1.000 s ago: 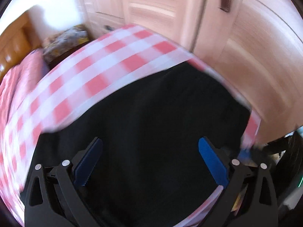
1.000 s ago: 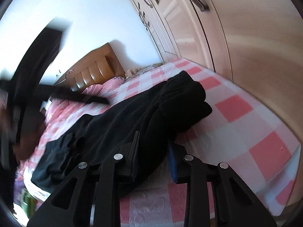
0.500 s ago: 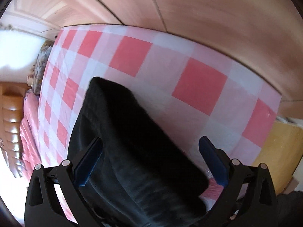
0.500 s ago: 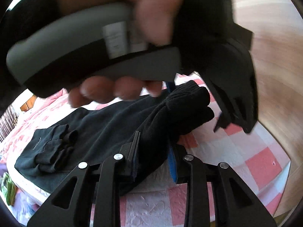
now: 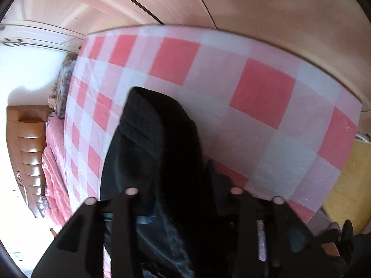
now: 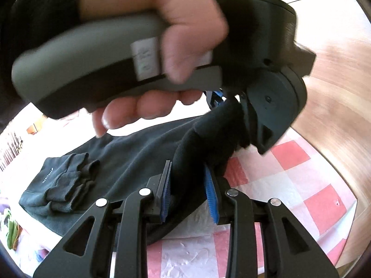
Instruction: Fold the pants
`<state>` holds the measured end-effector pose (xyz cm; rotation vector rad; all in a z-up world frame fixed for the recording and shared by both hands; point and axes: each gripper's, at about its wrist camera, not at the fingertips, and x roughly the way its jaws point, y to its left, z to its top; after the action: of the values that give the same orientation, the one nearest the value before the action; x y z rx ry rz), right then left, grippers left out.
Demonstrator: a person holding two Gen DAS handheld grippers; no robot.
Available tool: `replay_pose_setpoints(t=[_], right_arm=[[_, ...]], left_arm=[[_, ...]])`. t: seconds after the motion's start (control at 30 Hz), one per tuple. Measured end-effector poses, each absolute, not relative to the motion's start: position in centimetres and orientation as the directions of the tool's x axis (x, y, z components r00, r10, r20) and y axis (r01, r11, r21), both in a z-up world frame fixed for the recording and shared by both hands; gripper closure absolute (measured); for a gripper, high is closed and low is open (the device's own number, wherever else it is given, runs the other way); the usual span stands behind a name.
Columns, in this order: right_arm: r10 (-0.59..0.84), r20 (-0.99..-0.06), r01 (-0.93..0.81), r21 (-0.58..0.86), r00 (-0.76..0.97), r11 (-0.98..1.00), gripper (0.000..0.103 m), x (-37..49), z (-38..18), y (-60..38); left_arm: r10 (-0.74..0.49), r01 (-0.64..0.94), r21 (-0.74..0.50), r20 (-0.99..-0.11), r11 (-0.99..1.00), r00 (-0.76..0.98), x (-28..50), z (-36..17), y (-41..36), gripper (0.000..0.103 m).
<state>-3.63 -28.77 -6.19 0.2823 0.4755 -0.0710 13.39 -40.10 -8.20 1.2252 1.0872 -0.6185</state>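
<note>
Black pants point(image 6: 129, 157) lie along the pink-and-white checked bed sheet point(image 6: 289, 180). Their bunched near end rises off the sheet between my two grippers. My right gripper point(image 6: 188, 192) has this fabric between its blue pads point(image 6: 211, 197); the jaws are opening slightly, with cloth still filling the gap. A hand point(image 6: 176, 23) holds my left gripper point(image 6: 231, 108) just above, clamped on the tip of the same end. In the left wrist view the pants point(image 5: 150, 143) run away from my left gripper point(image 5: 183, 203). Its jaws are closing on the cloth, which hides the fingertips.
Pale wooden wardrobe doors point(image 5: 255, 4) stand close behind the bed's far edge. A brown padded headboard point(image 5: 27, 150) is at the left. Ribbed cuffs point(image 6: 67, 187) lie folded on the pants' far part. A yellowish wooden surface point(image 5: 343, 180) shows beyond the sheet's point(image 5: 262, 92) corner.
My left gripper swung down over the pants' near end, and its wide jaws came in onto the cloth. The right gripper stayed put, and the cloth end now stands higher between the two.
</note>
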Motion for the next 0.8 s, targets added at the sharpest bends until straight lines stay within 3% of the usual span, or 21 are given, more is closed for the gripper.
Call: replay_pose_setpoints(t=[0.03, 0.07, 0.1, 0.13, 0.5, 0.8], right_arm=[[-0.001, -0.466, 0.136, 0.257, 0.885, 0.957, 0.067, -3.7, -6.2, -28.9], [0.008, -0.470, 0.134, 0.268, 0.882, 0.954, 0.049, -3.8, -6.3, -28.9], [0.015, -0.471, 0.133, 0.279, 0.882, 0.951, 0.023, -4.1, -6.4, -28.9], [0.022, -0.465, 0.128, 0.287, 0.885, 0.949, 0.015, -4.3, -6.5, -28.8], [0.122, -0.525, 0.055, 0.308, 0.842, 0.950, 0.013, -3.3, -8.8, -24.8], [0.123, -0.555, 0.018, 0.241, 0.823, 0.970, 0.013, -1.6, -8.8, -21.2]], left_arm=[[0.126, 0.857, 0.428, -0.904, 0.288, 0.409, 13.3, -7.7, -39.5, 0.077], [0.102, 0.852, 0.429, -0.903, 0.299, 0.418, 13.1, -7.4, -39.2, 0.078], [0.074, 0.847, 0.429, -0.900, 0.314, 0.429, 13.1, -7.0, -38.9, 0.079], [0.038, 0.840, 0.428, -0.896, 0.333, 0.442, 12.9, -6.5, -38.3, 0.080], [-0.211, 0.774, 0.339, -0.833, 0.535, 0.511, 11.7, -0.3, -31.4, 0.080], [-0.368, 0.695, 0.140, -0.765, 0.705, 0.528, 11.4, 4.3, -21.5, 0.083]])
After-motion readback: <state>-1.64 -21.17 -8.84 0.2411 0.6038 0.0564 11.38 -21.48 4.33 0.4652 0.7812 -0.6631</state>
